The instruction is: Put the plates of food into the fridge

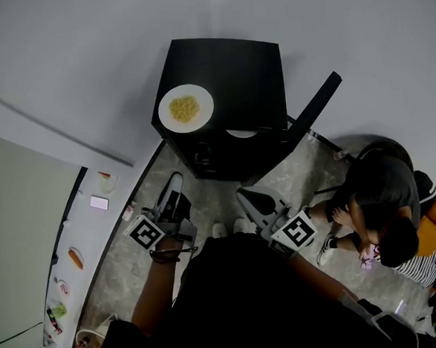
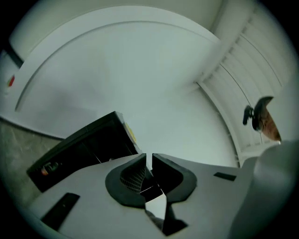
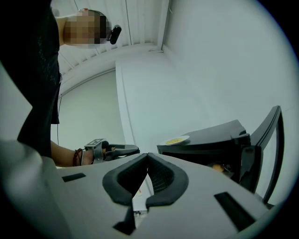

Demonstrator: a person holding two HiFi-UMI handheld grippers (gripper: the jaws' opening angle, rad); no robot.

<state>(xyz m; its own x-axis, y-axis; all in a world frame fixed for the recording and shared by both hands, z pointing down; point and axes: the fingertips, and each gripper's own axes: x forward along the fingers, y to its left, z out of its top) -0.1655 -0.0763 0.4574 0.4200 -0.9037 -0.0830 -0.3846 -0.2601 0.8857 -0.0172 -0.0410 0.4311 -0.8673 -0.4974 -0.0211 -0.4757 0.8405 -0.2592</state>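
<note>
A white plate of yellow food [image 1: 186, 108] [image 3: 175, 140] rests on top of a small black fridge [image 1: 226, 72] [image 2: 84, 149] [image 3: 210, 137]. The fridge door [image 1: 316, 103] [image 3: 271, 140] stands open to the right. The rim of a second white plate [image 1: 241, 134] shows inside the fridge. My left gripper [image 1: 174, 181] [image 2: 148, 161] [image 3: 125, 150] is held low in front of the fridge, shut with nothing in it. My right gripper [image 1: 243, 196] [image 3: 147, 161] is beside it, also shut and holding nothing. Both point toward the fridge and are a short way back from it.
A person [image 1: 383, 195] sits on the floor at the right, close to the open door. A white panel [image 1: 81, 238] with small items on it runs along the left. Grey stone floor [image 1: 212, 192] lies between me and the fridge.
</note>
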